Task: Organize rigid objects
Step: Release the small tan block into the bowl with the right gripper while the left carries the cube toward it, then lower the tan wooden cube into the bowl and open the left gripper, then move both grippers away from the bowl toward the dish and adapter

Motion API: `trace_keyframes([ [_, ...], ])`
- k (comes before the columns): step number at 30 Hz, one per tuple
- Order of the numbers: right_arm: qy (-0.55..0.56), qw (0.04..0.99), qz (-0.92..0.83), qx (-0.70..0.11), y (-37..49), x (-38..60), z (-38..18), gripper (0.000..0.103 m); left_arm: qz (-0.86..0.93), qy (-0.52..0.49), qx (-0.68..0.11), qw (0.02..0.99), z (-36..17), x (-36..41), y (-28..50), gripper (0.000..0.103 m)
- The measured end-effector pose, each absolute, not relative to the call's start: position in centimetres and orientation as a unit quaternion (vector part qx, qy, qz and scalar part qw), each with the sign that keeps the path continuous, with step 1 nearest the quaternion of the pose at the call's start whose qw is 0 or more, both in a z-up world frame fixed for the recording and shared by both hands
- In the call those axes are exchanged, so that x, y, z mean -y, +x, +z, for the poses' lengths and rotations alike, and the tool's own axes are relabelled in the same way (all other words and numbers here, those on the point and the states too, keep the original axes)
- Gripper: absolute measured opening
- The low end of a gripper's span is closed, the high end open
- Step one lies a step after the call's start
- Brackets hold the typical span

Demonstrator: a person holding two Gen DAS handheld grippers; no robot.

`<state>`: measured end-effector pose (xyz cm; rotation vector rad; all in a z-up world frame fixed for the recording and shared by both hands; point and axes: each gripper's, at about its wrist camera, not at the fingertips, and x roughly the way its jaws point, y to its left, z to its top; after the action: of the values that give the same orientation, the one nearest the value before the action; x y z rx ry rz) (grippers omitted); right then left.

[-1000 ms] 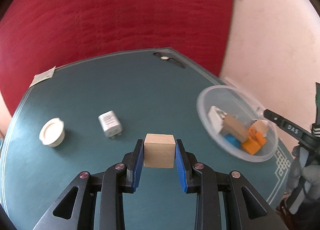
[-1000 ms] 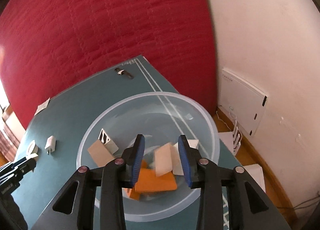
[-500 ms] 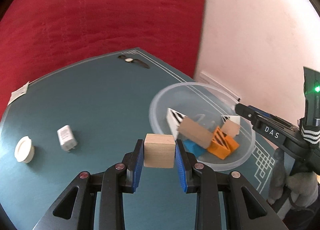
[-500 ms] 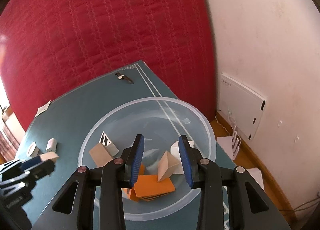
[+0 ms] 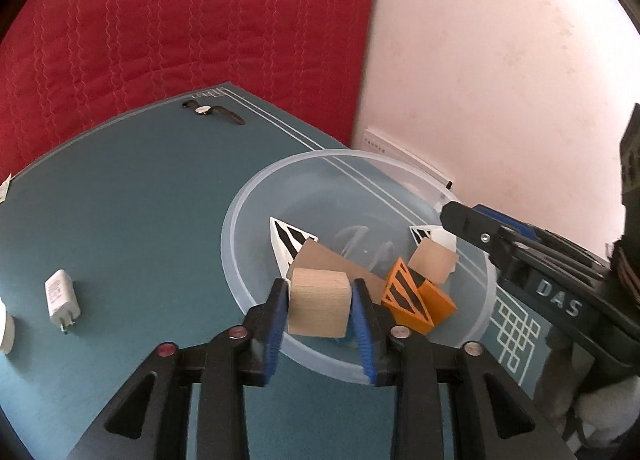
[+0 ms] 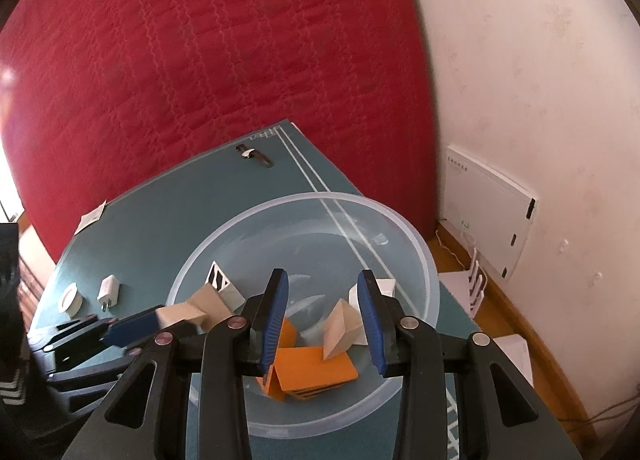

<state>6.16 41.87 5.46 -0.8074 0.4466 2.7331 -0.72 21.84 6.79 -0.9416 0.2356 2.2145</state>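
- Bowl [image 5: 248, 196] of clear plastic already holds several blocks (orange, white and wooden ones).
- The left gripper [image 5: 320, 300] is opening over the near rim, the wooden cube [image 5: 318, 302] between its pads.
- The right gripper [image 6: 322, 316] hangs empty above the bowl, jaws apart.
- The charger [image 5: 62, 298] and the white lid [image 6: 70, 298] remain on the table [image 5: 140, 200].
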Motion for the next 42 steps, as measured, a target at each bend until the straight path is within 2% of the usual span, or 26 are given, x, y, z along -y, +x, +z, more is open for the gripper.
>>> trace_keyframes([
  [1, -0.278, 0.127, 0.94, -0.154, 6.1, -41.9, 5.4, 0.038, 0.858, -0.364, -0.088, 0.352, 6.6, -21.7, -0.8, 0.051],
  [3, -0.28, 0.125, 0.939, -0.154, 6.1, -41.9, 5.4, 0.038, 0.866, -0.35, -0.083, 0.348, 6.7, -21.2, -0.6, 0.067],
  [6, -0.281, 0.125, 0.939, -0.155, 6.1, -42.0, 5.3, 0.038, 0.87, -0.346, -0.08, 0.341, 6.7, -20.7, -0.6, 0.073],
  [20, -0.282, 0.121, 0.94, -0.15, 6.1, -41.6, 5.0, 0.038, 0.883, -0.332, -0.102, 0.316, 6.4, -19.8, -0.2, 0.078],
  [29, -0.285, 0.117, 0.94, -0.144, 6.1, -41.0, 4.8, 0.038, 0.894, -0.343, -0.114, 0.264, 5.4, -21.0, -2.9, 0.08],
  [42, -0.278, 0.109, 0.948, -0.109, 6.2, -38.9, 5.0, 0.038, 0.905, -0.336, -0.094, 0.243, 6.5, -19.0, -2.8, 0.083],
])
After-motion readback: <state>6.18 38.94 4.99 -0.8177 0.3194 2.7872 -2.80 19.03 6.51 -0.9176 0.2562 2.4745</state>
